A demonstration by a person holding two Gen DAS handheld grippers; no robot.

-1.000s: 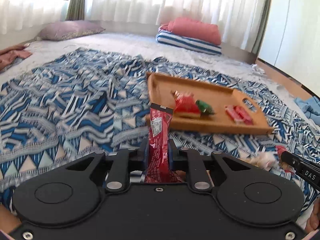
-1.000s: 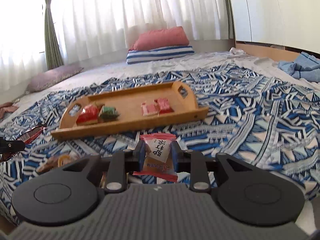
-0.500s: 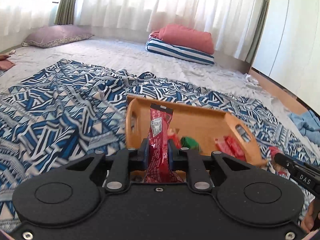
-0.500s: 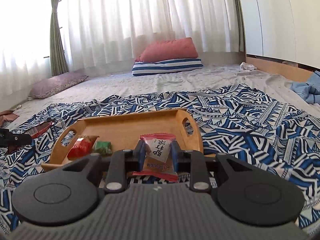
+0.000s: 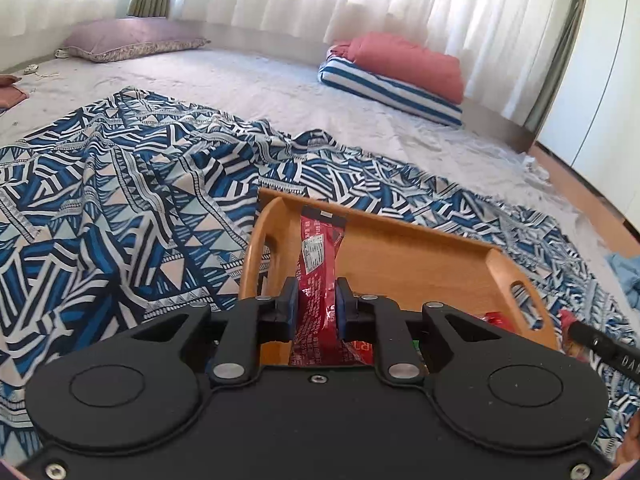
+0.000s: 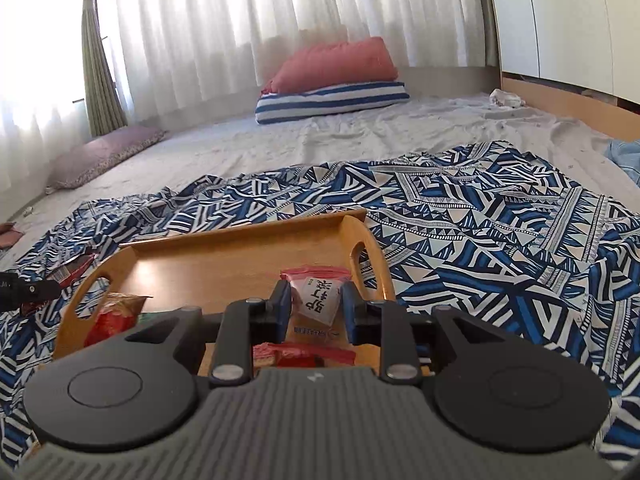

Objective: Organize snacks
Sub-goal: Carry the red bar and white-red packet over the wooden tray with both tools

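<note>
Two snacks are in my grip, one per gripper, both above the wooden tray (image 5: 420,264) that sits on the blue patterned blanket (image 5: 120,208). On my left side, the left gripper (image 5: 316,304) is clamped narrow on a long red snack bar (image 5: 320,248), which stands up between the pads with its black-edged top over the tray's left end wall. Past it, at the right edge of that view, the tip of my other gripper shows beside the tray's right handle slot. On my right side, the right gripper (image 6: 314,306) pinches a small clear packet with a red edge and printed characters (image 6: 316,300), held over the right end of the tray floor. In that view a red wrapped snack (image 6: 114,316) lies in the tray's left part, near its handle slot. Beyond the blanket, a red pillow (image 6: 336,66) rests on a striped cushion (image 6: 332,100) by the curtains.
</note>
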